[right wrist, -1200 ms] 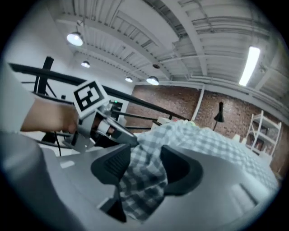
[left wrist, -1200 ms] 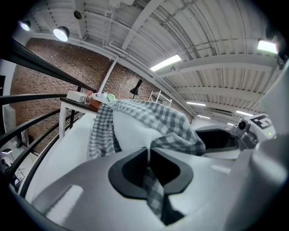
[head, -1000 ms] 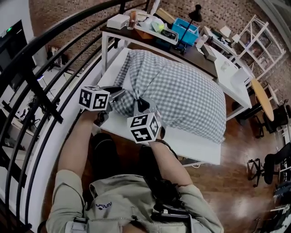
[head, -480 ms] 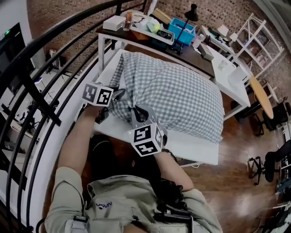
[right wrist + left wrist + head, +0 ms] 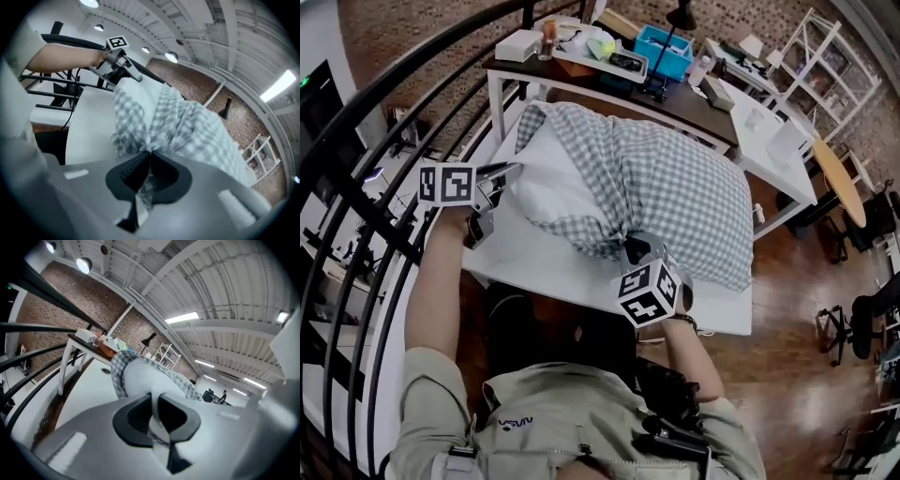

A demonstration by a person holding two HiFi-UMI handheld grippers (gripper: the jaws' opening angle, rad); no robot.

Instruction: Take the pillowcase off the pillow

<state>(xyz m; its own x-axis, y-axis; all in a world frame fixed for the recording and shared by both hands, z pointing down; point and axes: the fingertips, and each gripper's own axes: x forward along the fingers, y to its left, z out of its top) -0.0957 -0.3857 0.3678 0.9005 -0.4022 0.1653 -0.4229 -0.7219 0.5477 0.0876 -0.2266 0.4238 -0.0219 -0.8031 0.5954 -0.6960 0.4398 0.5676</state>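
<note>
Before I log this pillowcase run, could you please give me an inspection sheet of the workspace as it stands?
Surface: white table, with the pillow lying on it.
Job's things: white pillow bared at the head view's left; checked pillowcase bunched over the rest.
Clutter: blue bin, white box and desk lamp on the dark desk behind.
Grippers: left tongs have just been closing and are shut on the white pillow's corner; right tongs are shut on the checked pillowcase.
Cables: one thin dark cable seems to hang beyond the table.
Surroundings: black railing, brick wall, wood floor.
</note>
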